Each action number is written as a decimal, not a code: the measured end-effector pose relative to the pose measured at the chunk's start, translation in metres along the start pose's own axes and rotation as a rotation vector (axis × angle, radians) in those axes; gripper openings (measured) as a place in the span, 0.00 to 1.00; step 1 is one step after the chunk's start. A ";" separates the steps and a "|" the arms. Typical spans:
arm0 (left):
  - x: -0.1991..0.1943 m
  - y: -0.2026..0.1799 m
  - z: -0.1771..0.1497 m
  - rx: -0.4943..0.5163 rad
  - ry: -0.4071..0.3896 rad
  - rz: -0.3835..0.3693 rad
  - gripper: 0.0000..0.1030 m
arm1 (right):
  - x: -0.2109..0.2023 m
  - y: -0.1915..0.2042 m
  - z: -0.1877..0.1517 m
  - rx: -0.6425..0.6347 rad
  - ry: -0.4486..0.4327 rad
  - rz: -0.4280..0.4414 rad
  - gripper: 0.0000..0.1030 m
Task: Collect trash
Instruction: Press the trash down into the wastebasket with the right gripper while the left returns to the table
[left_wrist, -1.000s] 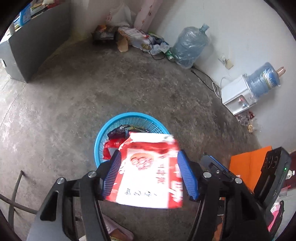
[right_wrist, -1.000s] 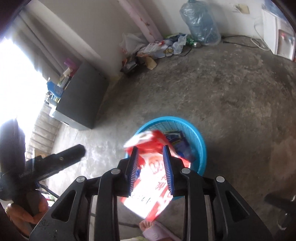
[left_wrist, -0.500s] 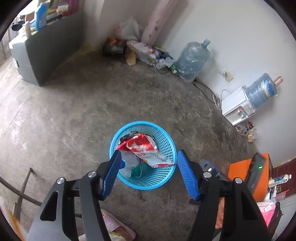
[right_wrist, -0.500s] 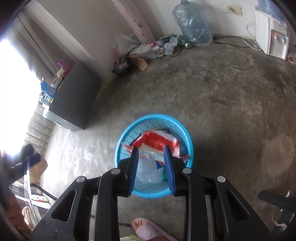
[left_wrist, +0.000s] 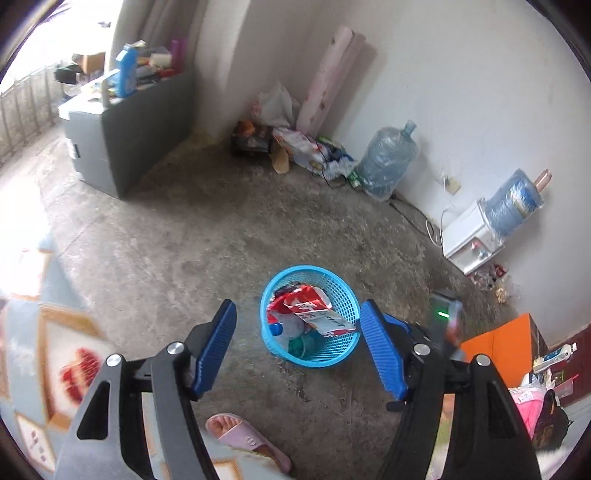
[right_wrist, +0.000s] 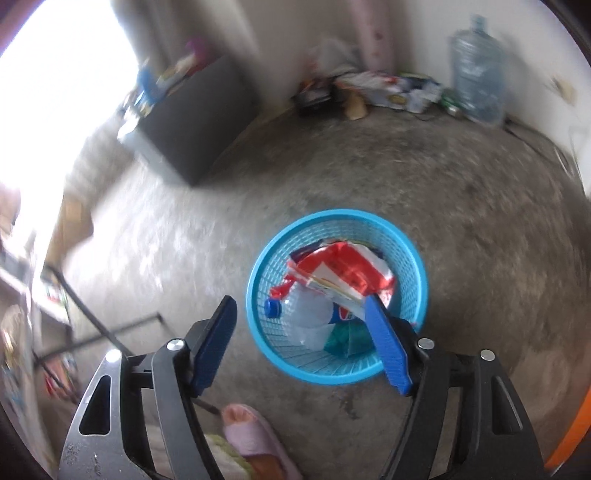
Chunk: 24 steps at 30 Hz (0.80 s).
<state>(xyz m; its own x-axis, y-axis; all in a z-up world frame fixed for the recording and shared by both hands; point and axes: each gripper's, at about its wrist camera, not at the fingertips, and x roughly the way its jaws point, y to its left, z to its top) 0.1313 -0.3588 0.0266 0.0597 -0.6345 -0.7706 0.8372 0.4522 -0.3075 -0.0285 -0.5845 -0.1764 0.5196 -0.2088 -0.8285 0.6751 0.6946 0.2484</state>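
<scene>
The blue basket (left_wrist: 309, 316) stands on the concrete floor (left_wrist: 207, 236), dead ahead at twelve o'clock from the left claw (left_wrist: 297, 352) and framed in the gap of its jaws; it sits further below that claw than below the right one. From the right claw (right_wrist: 301, 345) the basket lies at about one o'clock, its rim behind the right-hand pad, so the right hand looks the nearer. Both claws are released and widening, with nothing pinched between the pads. The trash already gathered lies inside the basket: a red-and-white wrapper (right_wrist: 341, 271) on top, long axis running roughly ten to four, over a clear bottle with a blue cap (right_wrist: 272, 308). The left view alone shows more litter (left_wrist: 306, 151) heaped against the far wall at twelve o'clock, beside a water jug (left_wrist: 386, 162); possibly the next pickup. The right view is smeared, yet it shows the basket's depth better.
</scene>
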 end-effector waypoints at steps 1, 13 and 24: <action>-0.011 0.004 -0.004 -0.007 -0.017 0.008 0.66 | 0.011 0.007 0.005 -0.060 0.027 -0.018 0.67; -0.120 0.068 -0.072 -0.196 -0.125 0.175 0.67 | 0.113 -0.005 0.035 -0.061 0.183 -0.072 0.00; -0.168 0.112 -0.107 -0.328 -0.216 0.298 0.67 | 0.098 -0.046 -0.021 0.194 -0.022 -0.102 0.00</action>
<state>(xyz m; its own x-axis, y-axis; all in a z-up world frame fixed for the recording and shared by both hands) 0.1567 -0.1348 0.0621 0.4107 -0.5471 -0.7294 0.5531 0.7855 -0.2777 -0.0194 -0.6224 -0.2794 0.4536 -0.2872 -0.8436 0.8116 0.5241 0.2580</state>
